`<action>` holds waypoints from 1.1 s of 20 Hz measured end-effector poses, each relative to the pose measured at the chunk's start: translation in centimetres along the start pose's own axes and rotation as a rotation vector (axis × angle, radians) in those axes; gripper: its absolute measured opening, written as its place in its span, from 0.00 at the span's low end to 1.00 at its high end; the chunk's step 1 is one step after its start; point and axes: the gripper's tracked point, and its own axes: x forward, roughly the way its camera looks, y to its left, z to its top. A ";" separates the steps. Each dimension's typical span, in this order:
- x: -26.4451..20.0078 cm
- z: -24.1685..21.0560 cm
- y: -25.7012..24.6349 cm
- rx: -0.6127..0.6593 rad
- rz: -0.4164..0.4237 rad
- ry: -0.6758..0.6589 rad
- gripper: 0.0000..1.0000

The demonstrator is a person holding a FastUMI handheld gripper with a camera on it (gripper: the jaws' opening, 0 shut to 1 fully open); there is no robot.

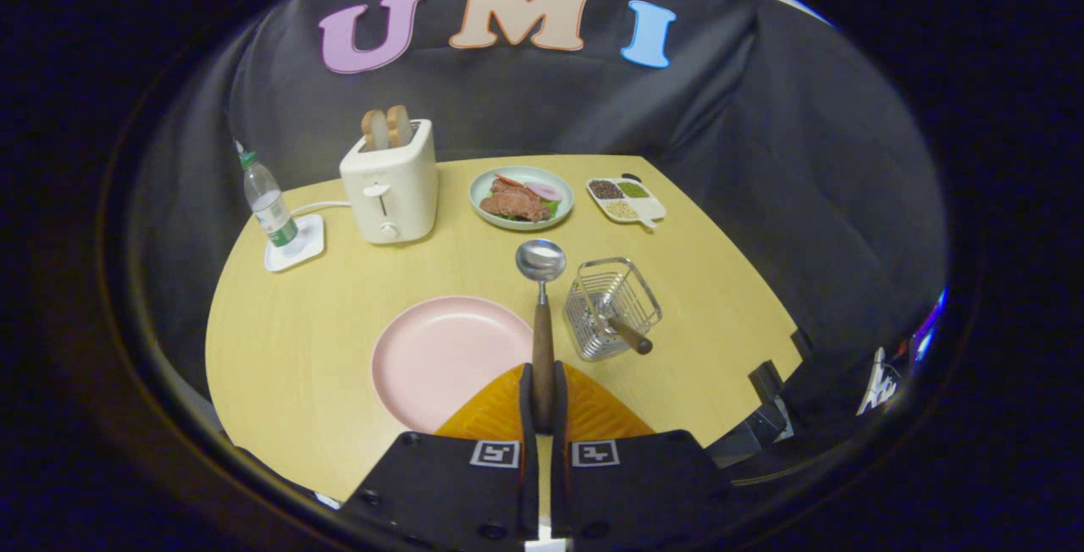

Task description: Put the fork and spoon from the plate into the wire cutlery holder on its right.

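Note:
My gripper [543, 387] is shut on the spoon's [542, 306] wooden handle, with both orange fingers [495, 412] pressing on it. The spoon points straight ahead and its steel bowl hangs above the table, beyond the fingers. Below and left of the fingers lies the pink plate [440, 357], bare. The wire cutlery holder [611, 306] stands just right of the spoon. The fork [622, 328] is inside the holder, its wooden handle leaning out toward me.
At the back of the yellow table [313, 340] stand a cream toaster [391, 184] with bread, a water bottle [268, 207] on a white coaster, a green plate of food [521, 196] and a divided snack tray [627, 199]. The table's edge runs close on the right.

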 end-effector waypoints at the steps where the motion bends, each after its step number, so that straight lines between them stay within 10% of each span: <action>1: 0.2 0.2 -0.3 0.027 -0.009 0.012 0.08; 9: 1.6 -0.1 -3.6 0.269 -0.109 0.173 0.08; 22: 3.8 0.0 -6.5 0.125 -0.106 0.384 0.09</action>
